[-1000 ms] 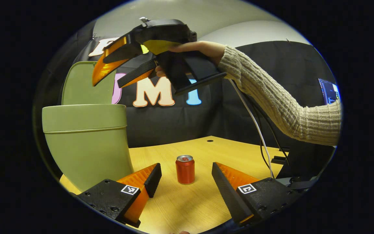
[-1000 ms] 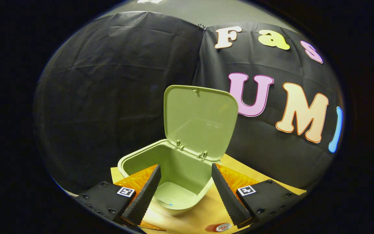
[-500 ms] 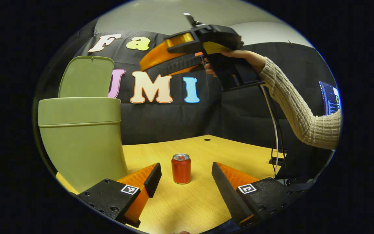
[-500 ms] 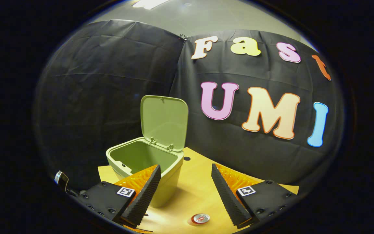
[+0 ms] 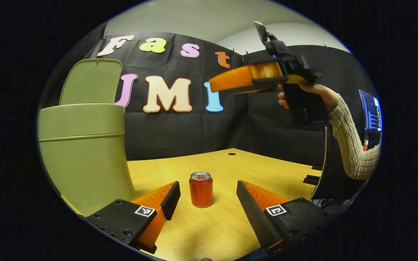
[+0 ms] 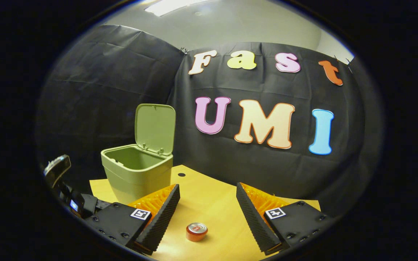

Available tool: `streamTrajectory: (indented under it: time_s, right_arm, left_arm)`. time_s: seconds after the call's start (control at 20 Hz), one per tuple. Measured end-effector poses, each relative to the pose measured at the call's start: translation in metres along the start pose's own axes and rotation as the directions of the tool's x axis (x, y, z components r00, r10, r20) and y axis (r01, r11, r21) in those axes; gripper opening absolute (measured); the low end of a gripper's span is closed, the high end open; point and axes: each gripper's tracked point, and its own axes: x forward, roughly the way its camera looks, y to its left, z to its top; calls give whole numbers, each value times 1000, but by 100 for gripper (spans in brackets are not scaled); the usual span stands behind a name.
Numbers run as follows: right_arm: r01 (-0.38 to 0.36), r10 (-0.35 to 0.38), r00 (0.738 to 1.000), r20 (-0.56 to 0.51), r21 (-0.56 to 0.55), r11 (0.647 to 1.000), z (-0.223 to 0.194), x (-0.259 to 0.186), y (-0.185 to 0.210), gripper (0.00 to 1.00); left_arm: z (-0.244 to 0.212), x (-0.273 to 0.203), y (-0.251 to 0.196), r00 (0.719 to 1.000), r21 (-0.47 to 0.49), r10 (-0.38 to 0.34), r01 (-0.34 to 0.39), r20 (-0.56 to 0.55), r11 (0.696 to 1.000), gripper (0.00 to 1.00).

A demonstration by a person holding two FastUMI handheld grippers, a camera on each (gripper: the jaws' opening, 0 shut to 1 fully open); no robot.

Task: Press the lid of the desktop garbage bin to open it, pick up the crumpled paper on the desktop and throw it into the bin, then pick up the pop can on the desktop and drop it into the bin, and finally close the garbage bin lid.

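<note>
Pop can (image 5: 200, 189) upright between wide-spread left tool (image 5: 208, 199) fingers, untouched; right tool (image 6: 207, 214) wide.

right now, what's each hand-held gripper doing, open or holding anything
Left hand-held gripper: open, empty, low over the table with the pop can between its fingers, untouched.
Right hand-held gripper: open, empty, raised above the table.
</note>
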Motion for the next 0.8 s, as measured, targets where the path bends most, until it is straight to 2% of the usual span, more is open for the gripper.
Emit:
streamTrajectory:
  time_s: [0.3, 0.5, 0.8]
  right_arm:
    - [24, -24, 1000, -9, 72, 997, -56, -28, -19, 99]
    - [76, -79, 997, 19, 96, 992, -77, -45, -35, 98]
    - [134, -146, 988, 54, 187, 973, -108, -65, -55, 99]
  left_arm:
    - [-5, 30, 5, 999, 18, 16, -16, -32, 1000, 95]
    - [-14, 47, 6, 999, 16, 17, -16, -51, 1000, 95]
    - [-35, 77, 16, 993, 19, 39, -38, -108, 999, 95]
